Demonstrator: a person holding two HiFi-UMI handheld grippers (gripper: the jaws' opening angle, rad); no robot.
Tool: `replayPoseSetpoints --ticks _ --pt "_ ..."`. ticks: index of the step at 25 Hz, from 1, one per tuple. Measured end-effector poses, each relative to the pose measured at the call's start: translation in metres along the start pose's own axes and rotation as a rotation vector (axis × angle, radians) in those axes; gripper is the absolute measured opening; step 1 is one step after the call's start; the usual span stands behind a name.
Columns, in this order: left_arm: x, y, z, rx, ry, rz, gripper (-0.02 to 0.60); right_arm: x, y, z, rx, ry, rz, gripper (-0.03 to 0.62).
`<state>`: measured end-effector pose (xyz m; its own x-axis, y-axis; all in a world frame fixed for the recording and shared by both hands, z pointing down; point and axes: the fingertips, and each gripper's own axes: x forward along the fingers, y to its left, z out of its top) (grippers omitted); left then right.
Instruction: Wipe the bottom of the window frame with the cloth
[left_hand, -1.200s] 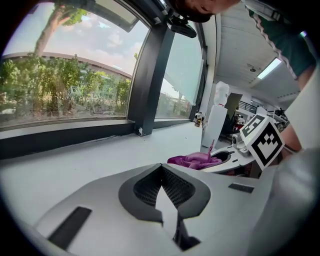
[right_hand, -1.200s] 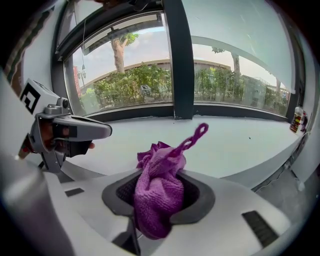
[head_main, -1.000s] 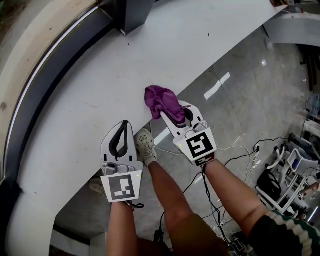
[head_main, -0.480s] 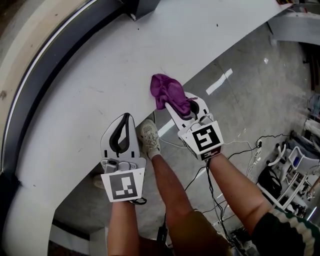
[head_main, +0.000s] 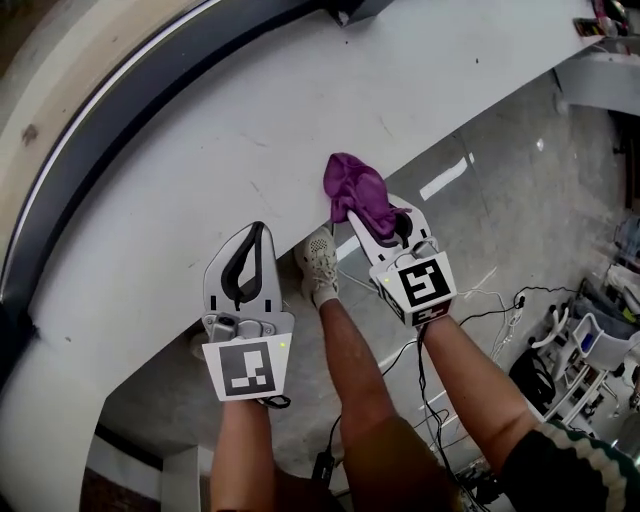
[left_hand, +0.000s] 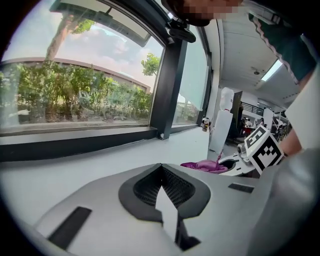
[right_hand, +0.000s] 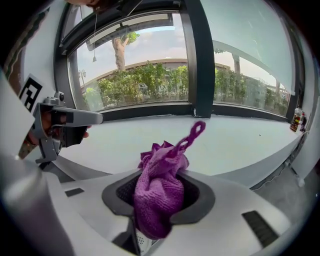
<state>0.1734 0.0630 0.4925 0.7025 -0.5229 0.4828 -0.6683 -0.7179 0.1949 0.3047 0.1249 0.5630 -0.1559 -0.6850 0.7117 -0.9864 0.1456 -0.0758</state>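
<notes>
Shifted along the sill, away from my empty, clenched left tool, my right tool grips the purple cloth well short of the window frame, so its bottom looks unwiped.

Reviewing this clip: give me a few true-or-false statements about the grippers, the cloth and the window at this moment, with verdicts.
1. The right gripper is shut on the purple cloth. True.
2. The left gripper holds a second cloth. False: its jaws are together with nothing between them.
3. The purple cloth is over the white sill, near its front edge. True.
4. The window frame is white. False: the frame is dark; only the sill is white.
</notes>
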Motion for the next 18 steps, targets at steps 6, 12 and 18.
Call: replayPoseSetpoints --ticks 6,12,18 --pt "-0.028 0.024 -0.009 -0.013 -0.01 0.036 0.003 0.004 0.036 -0.001 -0.048 0.02 0.042 0.152" --pt "-0.048 0.042 -0.016 -0.023 -0.014 0.071 0.003 0.01 0.068 0.001 -0.071 0.035 0.09 0.152" --pt "-0.067 0.056 -0.023 -0.046 -0.019 0.119 0.003 0.016 0.107 0.005 -0.091 0.039 0.15 0.152"
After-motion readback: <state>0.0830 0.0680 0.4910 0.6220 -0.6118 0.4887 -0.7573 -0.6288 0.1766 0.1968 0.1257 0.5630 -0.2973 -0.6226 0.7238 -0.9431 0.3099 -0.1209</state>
